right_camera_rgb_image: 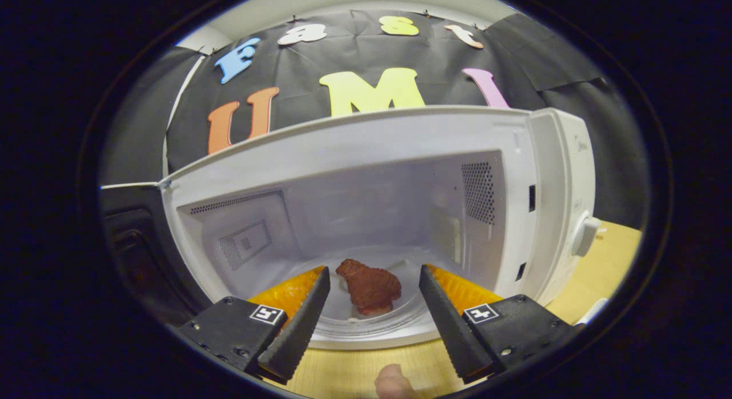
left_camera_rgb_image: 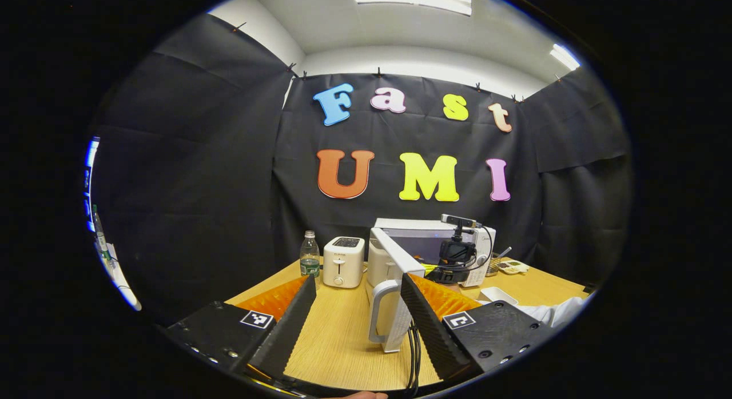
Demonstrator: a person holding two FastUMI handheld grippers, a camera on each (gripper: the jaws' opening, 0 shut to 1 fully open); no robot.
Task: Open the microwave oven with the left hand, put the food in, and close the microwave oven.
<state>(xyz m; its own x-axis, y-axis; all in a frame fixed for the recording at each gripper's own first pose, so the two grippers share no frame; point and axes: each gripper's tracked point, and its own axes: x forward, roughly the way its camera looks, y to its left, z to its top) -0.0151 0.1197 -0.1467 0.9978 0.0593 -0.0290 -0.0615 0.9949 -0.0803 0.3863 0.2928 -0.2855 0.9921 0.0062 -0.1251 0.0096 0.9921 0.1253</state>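
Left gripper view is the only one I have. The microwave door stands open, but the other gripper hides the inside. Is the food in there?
Observer: Yes. In the right gripper view the food lies on the round plate inside the microwave.
Operator: Do the right tongs hold it?
Observer: No. The right tongs are open, one finger on each side of the food, with a gap to it.
Operator: Is the door near those tongs?
Observer: No. The door is swung wide to the left of the opening, apart from them.
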